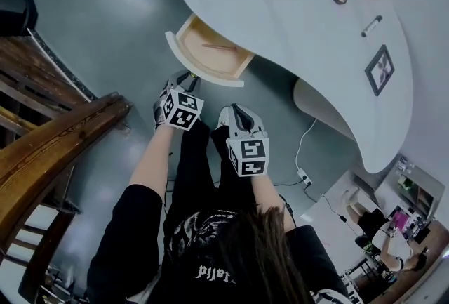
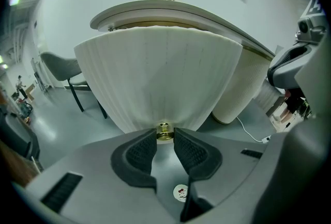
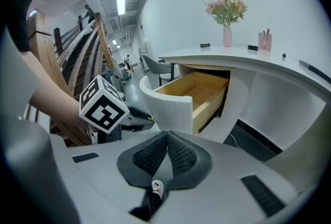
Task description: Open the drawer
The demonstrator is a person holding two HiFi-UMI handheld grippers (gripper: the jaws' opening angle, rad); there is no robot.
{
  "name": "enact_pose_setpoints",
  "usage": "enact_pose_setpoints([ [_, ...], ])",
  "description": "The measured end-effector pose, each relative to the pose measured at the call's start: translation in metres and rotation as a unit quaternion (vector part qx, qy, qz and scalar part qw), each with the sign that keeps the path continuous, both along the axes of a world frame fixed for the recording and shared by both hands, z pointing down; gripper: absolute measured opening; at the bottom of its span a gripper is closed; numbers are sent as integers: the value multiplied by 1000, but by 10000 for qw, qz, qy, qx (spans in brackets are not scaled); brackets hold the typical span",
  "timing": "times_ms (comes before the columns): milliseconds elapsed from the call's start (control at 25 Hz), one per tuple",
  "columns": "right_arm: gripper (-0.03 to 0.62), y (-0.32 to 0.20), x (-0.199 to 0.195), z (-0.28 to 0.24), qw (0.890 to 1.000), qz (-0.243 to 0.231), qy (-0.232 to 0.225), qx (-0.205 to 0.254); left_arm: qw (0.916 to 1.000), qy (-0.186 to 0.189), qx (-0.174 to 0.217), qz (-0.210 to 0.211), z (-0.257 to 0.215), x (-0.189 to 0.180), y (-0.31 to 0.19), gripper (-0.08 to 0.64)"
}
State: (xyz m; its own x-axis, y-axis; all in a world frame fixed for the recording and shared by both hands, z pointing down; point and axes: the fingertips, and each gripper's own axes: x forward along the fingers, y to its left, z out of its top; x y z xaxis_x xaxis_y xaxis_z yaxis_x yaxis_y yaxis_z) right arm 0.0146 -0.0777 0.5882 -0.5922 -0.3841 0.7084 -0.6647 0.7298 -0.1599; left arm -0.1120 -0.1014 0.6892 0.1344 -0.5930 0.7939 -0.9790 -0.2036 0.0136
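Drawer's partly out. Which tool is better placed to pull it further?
Left. The left tool grips the brass knob of the drawer. The right tool is shut, empty, and off to the drawer's side.

The drawer (image 1: 210, 53) has a cream front with fine upright ribbing, a pale honey-coloured wood inside and a small brass knob (image 2: 164, 131); it sits under a plain white worktop (image 1: 280, 1), over a glossy grey-blue floor (image 1: 98, 15). The left claw (image 1: 184, 76) and right claw (image 1: 235, 111) are light grey with black, finely dotted pads (image 2: 140, 153), and each bears a white cube (image 1: 180, 109) patterned with black square markers. At one o'clock in the right gripper view are pink flowers (image 3: 226, 10) in a pale pink vase (image 3: 227, 35), and at nine o'clock in the head view is a dark brown wooden rail (image 1: 56, 148).
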Motion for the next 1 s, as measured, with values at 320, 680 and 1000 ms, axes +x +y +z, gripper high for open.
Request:
enact_pose_setpoints([
  [320,26,6,7,-14,9993,385,-10,1,9998,104,-169,3,-1,1,10,117],
  [680,26,6,19,-32,9967,807,12,84,9991,63,-401,134,1,0,29,117],
  [1000,26,3,21,-46,9945,1036,55,131,9977,98,-663,79,1,0,46,117],
])
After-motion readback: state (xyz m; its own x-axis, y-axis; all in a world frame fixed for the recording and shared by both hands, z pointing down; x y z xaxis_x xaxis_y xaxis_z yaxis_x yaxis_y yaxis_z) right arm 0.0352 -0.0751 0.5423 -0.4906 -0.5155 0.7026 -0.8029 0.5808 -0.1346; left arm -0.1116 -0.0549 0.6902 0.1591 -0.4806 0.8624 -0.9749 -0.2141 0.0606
